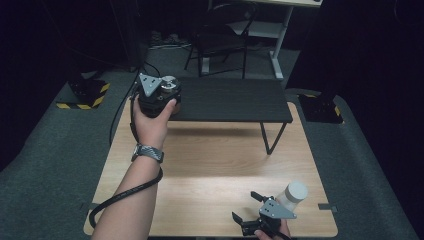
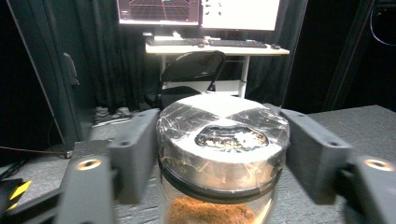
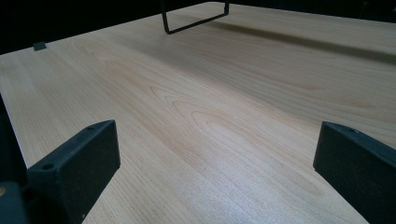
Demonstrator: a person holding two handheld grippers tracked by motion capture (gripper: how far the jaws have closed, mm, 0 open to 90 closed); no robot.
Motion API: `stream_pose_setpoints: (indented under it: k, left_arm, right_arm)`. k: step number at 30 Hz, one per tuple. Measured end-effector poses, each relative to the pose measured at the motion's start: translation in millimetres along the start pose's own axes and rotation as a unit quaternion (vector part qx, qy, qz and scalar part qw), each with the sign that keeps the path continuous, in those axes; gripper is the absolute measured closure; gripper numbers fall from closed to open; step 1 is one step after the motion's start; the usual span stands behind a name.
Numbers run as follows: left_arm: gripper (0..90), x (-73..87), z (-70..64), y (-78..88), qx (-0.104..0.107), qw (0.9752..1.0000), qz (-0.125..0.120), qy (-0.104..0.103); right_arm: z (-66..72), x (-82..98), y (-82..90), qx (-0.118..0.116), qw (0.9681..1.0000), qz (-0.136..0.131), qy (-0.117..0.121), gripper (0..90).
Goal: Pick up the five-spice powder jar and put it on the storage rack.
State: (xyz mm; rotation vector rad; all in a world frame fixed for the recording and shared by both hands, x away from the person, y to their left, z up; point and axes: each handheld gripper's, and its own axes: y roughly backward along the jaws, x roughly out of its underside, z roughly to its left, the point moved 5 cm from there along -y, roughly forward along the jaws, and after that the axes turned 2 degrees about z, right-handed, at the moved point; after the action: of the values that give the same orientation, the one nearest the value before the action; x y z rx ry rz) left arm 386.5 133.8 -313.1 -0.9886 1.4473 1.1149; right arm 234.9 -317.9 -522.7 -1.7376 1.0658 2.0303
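Observation:
A glass jar (image 2: 223, 154) with a foil-taped silver lid and brown powder inside stands on the left end of the black raised shelf (image 1: 230, 100). My left gripper (image 2: 223, 161) straddles the jar's lid, one black jaw on each side. The jaws stand close against the lid and do not visibly press it. In the high view that left gripper (image 1: 167, 92) is held in a hand at the shelf's left end, with the jar (image 1: 170, 82) at its tip. My right gripper (image 1: 245, 206) hovers low over the wooden table (image 1: 215, 165) near its front edge, jaws wide open with nothing between them.
A white-capped container (image 1: 295, 192) stands just right of the right gripper. The shelf's wire leg (image 3: 194, 21) rests on the table's middle. A black chair (image 1: 220, 35) and a desk (image 2: 215, 44) with monitors stand behind the table. The left gripper's cable (image 1: 125, 192) trails along the forearm.

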Motion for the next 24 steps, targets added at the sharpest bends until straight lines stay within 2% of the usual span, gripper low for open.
stream_pose_setpoints:
  k: [2, 3, 5, 12, 17, 24]
  left_arm:
    - [15.3, 0.0, 0.4, -1.0, 0.002, 1.0000, 0.004, 0.007]
    - [4.0, -0.1, -0.4, -1.3, 0.000, 1.0000, 0.005, 0.005]
    - [1.4, 1.6, -2.2, -1.2, -0.004, 1.0000, 0.002, -0.002]
    - [0.4, 3.0, -1.8, 2.8, -0.001, 1.0000, 0.001, -0.003]
    - [0.4, 4.9, -0.8, 11.8, 0.008, 0.9999, -0.008, -0.010]
    - [0.4, 12.7, 1.3, 25.7, 0.015, 0.9997, -0.006, -0.020]
  right_arm:
    - [0.1, 0.1, 0.1, 0.000, 1.0000, 0.000, 0.000, 0.0]
    - [0.1, 0.2, 0.1, 0.000, 1.0000, -0.001, 0.000, 0.0]
    - [-0.1, 0.2, 0.0, 0.000, 1.0000, -0.001, 0.001, 0.0]
    - [0.3, 0.2, 0.2, 0.001, 1.0000, -0.001, 0.001, 0.0]
    - [0.0, 0.2, 0.1, 0.000, 1.0000, -0.001, 0.000, 0.0]
    - [0.3, 0.1, 0.0, 0.001, 1.0000, 0.000, 0.001, 0.0]
